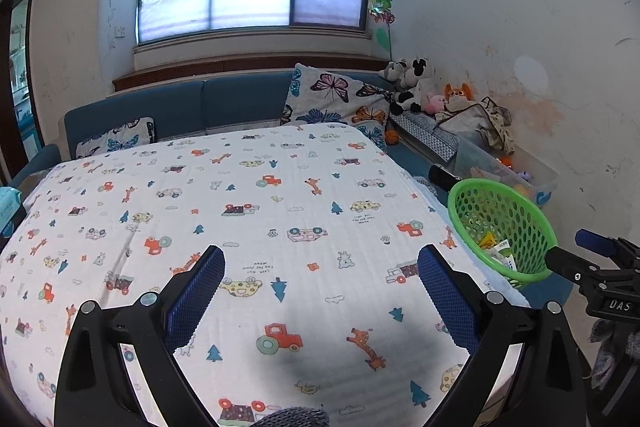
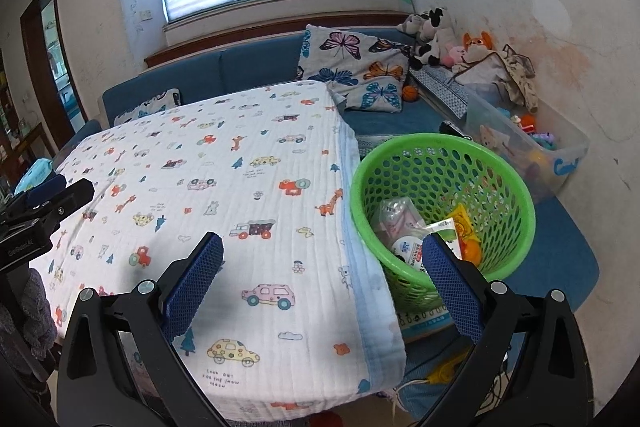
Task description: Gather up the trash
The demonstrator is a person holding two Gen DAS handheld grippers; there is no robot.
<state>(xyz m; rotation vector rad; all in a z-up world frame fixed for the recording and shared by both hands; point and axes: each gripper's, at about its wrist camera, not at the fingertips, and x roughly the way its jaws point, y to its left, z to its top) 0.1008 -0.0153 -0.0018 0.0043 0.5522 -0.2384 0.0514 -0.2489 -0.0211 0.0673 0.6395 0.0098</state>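
Observation:
A green perforated basket (image 2: pixel 484 171) stands just right of the table, beside its edge. Inside lie several wrappers (image 2: pixel 404 223), among them a clear packet, a white one and a yellow one. The same basket (image 1: pixel 520 227) shows at the right in the left wrist view. My left gripper (image 1: pixel 320 291) hangs open over the printed tablecloth (image 1: pixel 240 211) with nothing between its fingers. My right gripper (image 2: pixel 324 279) is open too, spanning the table's right edge and the basket's near rim, holding nothing. No loose trash shows on the cloth.
A blue sofa (image 2: pixel 248 67) with butterfly pillows (image 2: pixel 356 63) runs behind the table. Plush toys (image 2: pixel 436 39) and a clear toy bin (image 2: pixel 560 155) line the right wall. A tissue pack (image 1: pixel 10 203) lies at the table's left edge. Books and cords lie under the basket.

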